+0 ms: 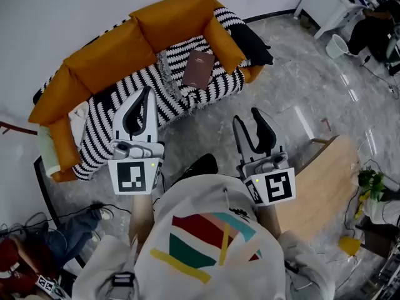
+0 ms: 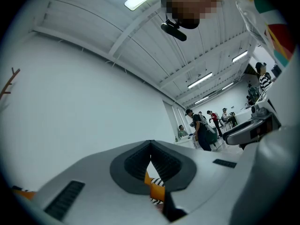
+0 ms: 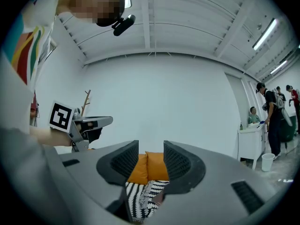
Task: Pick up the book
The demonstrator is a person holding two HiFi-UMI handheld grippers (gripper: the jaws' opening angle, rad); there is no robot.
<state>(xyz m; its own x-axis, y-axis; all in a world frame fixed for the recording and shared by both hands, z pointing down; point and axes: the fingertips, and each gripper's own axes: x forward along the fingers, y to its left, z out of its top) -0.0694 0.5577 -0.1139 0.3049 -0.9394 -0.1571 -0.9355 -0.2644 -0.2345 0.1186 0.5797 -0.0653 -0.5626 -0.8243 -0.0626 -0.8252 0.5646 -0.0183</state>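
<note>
A dark brown book (image 1: 198, 69) lies flat on a black-and-white striped blanket (image 1: 144, 83) that covers the seat of an orange sofa (image 1: 100, 61). My left gripper (image 1: 147, 91) hovers over the blanket's front edge, left of the book and short of it, with its fingertips touching and nothing between them (image 2: 151, 144). My right gripper (image 1: 245, 116) is held over the floor in front of the sofa, below and right of the book. Its jaws stand a narrow gap apart and hold nothing (image 3: 151, 146). Through that gap I see the orange cushions (image 3: 149, 168).
A black cushion (image 1: 253, 42) sits at the sofa's right end. A light wooden table (image 1: 325, 180) stands to my right with a small plant (image 1: 372, 183) beyond it. A white bin (image 1: 337, 44) and white desk (image 1: 325, 2) stand far right. Cables and clothes (image 1: 69, 230) lie at lower left.
</note>
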